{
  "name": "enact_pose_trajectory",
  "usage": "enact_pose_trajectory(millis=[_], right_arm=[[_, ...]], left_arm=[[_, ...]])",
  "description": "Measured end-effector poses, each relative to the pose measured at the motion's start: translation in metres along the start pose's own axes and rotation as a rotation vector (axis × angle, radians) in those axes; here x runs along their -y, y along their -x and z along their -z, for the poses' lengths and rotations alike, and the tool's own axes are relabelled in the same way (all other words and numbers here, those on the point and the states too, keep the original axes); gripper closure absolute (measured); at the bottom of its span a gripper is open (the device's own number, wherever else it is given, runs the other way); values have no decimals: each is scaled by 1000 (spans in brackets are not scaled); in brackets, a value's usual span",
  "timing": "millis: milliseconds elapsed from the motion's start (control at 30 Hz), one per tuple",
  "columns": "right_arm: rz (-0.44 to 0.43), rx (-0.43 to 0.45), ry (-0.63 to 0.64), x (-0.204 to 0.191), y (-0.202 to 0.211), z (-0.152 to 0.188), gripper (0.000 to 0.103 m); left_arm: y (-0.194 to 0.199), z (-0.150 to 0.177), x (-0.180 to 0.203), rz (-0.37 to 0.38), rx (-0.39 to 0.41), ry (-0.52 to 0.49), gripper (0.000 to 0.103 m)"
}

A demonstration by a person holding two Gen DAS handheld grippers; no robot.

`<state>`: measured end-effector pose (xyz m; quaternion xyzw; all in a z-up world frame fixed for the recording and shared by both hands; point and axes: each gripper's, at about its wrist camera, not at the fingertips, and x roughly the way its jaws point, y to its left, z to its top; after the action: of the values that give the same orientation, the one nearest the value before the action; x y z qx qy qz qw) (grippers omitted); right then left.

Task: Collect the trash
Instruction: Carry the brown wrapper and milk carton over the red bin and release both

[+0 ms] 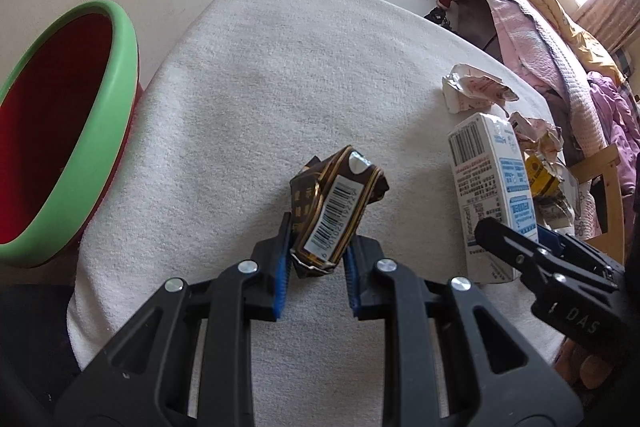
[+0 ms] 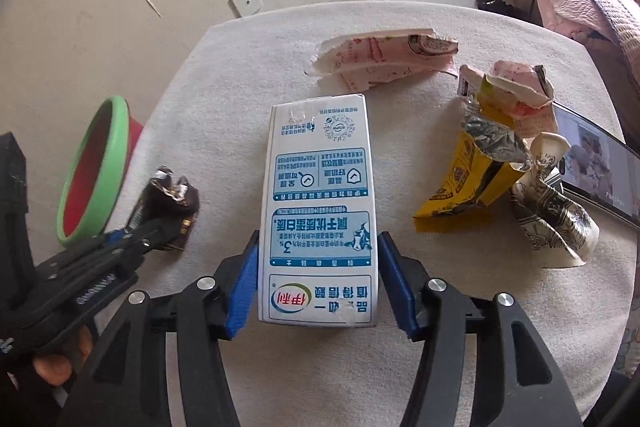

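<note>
A crushed brown drink carton (image 1: pixel 336 211) with a barcode is held above the white cloth-covered table (image 1: pixel 260 87), with my left gripper (image 1: pixel 318 243) shut on its lower end. From the right wrist view that left gripper (image 2: pixel 120 235) and the brown carton (image 2: pixel 170 195) sit at the left. A white and blue milk carton (image 2: pixel 320 195) lies lengthwise between the blue pads of my right gripper (image 2: pixel 318 239), and both pads touch its sides. The same milk carton (image 1: pixel 492 199) and right gripper (image 1: pixel 516 239) show at the right of the left wrist view. A green-rimmed red bin (image 1: pixel 120 67) stands left of the table.
More trash lies on the table's right side: a torn pink and white wrapper (image 2: pixel 380 55), a crumpled pink wrapper (image 2: pixel 516 83), a yellow packet (image 2: pixel 464 183) and a crushed paper cup (image 2: pixel 556 211). A phone (image 2: pixel 596 163) lies at the right edge. The bin (image 2: pixel 116 147) is beside the wall.
</note>
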<state>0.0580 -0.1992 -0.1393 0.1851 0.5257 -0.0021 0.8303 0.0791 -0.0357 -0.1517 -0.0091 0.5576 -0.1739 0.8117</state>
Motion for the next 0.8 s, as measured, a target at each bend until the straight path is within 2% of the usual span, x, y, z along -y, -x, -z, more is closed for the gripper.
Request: enact_pose_trajectory(millis=[133, 267, 500, 800], right_arm=[[-60, 39, -9, -3, 15, -2, 48], [-82, 76, 11, -10, 28, -2, 48], [-125, 89, 77, -34, 40, 4, 48], [-157, 112, 166, -63, 53, 15, 48]], left_arm=[[4, 0, -1, 6, 8, 6, 81], [19, -3, -5, 19, 44, 20, 81], [47, -4, -16, 31, 97, 32, 81], [79, -2, -23, -6, 167, -4, 81]])
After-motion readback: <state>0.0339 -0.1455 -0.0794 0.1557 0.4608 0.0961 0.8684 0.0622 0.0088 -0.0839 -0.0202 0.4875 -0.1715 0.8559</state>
